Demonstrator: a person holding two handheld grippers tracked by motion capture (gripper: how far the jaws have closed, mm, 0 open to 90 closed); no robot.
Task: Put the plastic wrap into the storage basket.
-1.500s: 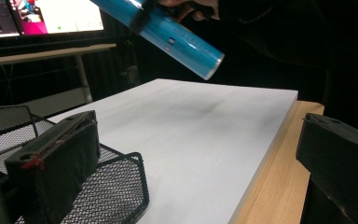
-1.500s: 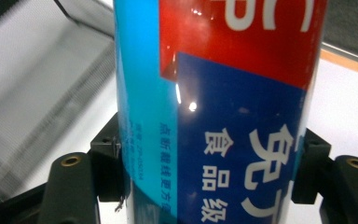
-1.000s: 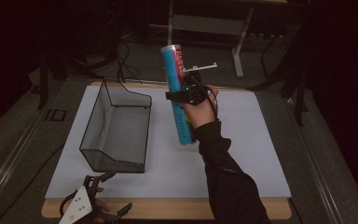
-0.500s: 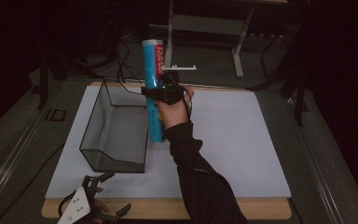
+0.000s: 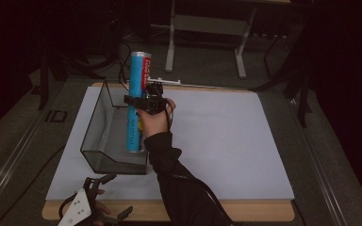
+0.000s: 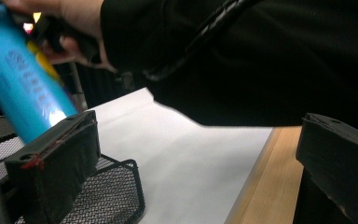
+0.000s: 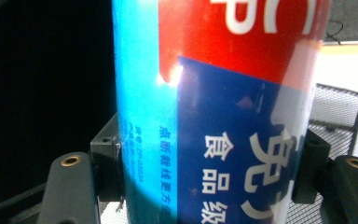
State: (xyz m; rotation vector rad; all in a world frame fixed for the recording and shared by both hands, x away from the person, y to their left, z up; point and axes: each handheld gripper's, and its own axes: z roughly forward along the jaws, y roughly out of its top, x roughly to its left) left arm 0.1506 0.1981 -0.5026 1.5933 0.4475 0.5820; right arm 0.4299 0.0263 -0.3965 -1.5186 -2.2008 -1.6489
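Left of centre in the high view, your right gripper (image 5: 143, 101) clamps the blue tube (image 5: 135, 106) upright over the mesh basket (image 5: 99, 160); your left gripper (image 5: 106, 197), bottom left, gapes wide.

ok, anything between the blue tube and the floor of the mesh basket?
Nothing visible. The right claw holds the blue tube upright with its lower end already inside the mesh basket, past the rim.

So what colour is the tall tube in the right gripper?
Light blue tube with a red and dark-blue label, clearest in the right gripper view.
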